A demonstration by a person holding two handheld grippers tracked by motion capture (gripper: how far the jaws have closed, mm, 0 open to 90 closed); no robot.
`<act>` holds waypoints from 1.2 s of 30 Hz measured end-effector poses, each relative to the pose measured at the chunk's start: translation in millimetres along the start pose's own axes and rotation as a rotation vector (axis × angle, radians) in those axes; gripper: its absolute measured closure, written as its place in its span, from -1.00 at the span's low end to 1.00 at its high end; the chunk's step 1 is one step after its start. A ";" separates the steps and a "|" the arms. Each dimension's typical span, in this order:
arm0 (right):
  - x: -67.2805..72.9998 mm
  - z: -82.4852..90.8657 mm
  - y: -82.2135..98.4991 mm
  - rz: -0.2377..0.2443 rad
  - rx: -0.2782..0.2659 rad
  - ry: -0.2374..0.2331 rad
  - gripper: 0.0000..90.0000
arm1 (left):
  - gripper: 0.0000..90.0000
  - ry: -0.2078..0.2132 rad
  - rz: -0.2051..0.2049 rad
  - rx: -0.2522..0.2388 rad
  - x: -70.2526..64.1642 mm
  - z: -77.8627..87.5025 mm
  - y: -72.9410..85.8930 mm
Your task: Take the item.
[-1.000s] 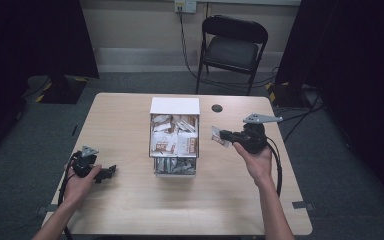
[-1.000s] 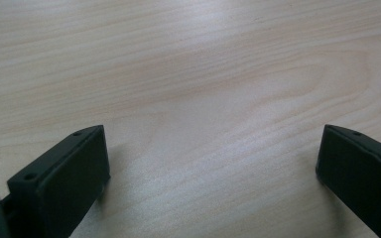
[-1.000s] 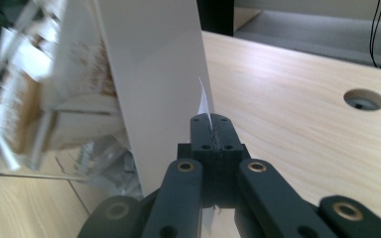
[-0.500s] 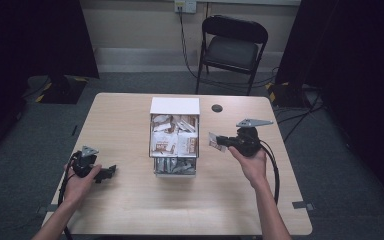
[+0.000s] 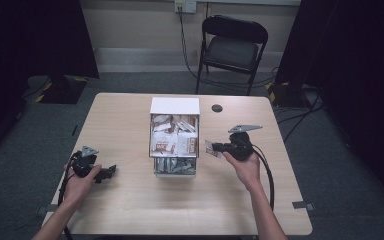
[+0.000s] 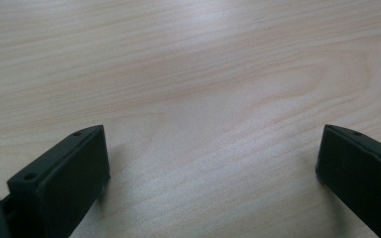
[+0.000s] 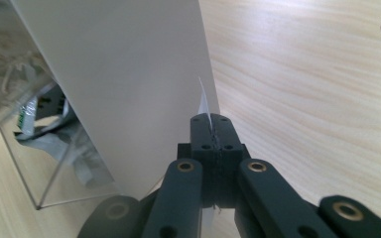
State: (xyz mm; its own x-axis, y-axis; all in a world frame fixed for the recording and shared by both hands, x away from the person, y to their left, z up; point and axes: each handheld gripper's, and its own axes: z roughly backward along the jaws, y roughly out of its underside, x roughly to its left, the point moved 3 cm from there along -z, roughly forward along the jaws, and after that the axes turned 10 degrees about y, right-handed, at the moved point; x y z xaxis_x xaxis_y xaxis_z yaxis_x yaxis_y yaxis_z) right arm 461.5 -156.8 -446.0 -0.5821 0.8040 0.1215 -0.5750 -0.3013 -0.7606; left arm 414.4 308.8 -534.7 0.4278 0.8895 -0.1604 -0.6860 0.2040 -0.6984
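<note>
Room: dark curtains on both sides, grey carpet, a black folding chair [image 5: 234, 47] against the pale back wall, cables trailing across the floor.
Tabletop: light wood [image 5: 130, 210], with a small dark round hole [image 5: 217, 108] near its far edge, just right of the box.
Box: a clear box [image 5: 174, 136] with a white far end stands at the middle of the tabletop; it is packed with brown-and-white packets [image 5: 172, 142], and more silvery ones show through its clear near end. In the right gripper view its white side wall [image 7: 129, 74] rises close ahead and to the left of the fingers, with crumpled packets behind the clear part at the lower left.
Packet in hand: a small, thin white packet [image 5: 211, 147] is pinched edge-on; a pointed white corner of it [image 7: 203, 101] sticks up past the fingertips. It hangs just beside the right side of the box, over the bare tabletop, not touching the box as far as I can tell.
Right gripper: the right gripper [image 5: 215, 148] points left toward the box, held in the person's right hand [image 5: 244, 165], with a grey plate on top and a cable running back along the forearm; its fingers [image 7: 201, 136] are pressed together on the packet.
Left gripper: the left gripper [image 5: 111, 172] rests low at the near left of the tabletop, well apart from the box, in the left hand [image 5: 80, 181]; its fingers [image 6: 67, 173] stand wide apart with nothing but bare wood between them.
</note>
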 end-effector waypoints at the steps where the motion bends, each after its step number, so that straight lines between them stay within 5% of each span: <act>1: -0.1 -2.8 2.3 0.000 0.009 0.001 1.00 | -1.00 0.000 0.000 -0.001 0.0 -0.1 0.0; 13: -0.9 -26.9 16.8 -0.007 0.067 -0.019 1.00 | -1.00 0.002 -0.005 0.002 0.1 0.2 0.1; 25: -12.4 -36.4 28.4 -0.029 0.090 0.016 0.97 | -1.00 0.002 -0.005 0.002 0.1 0.3 0.1; 36: -16.3 -29.0 23.2 -0.037 0.043 0.083 0.35 | -1.00 0.002 -0.005 0.002 0.2 0.2 0.1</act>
State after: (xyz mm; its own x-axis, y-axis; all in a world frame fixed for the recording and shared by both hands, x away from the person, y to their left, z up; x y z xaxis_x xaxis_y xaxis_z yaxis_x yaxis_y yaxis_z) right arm 474.2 -162.1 -484.1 -0.5112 0.8543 0.0944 -0.6206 -0.2909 -0.7281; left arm 414.3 309.0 -534.6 0.4325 0.8877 -0.1580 -0.6849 0.2095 -0.6978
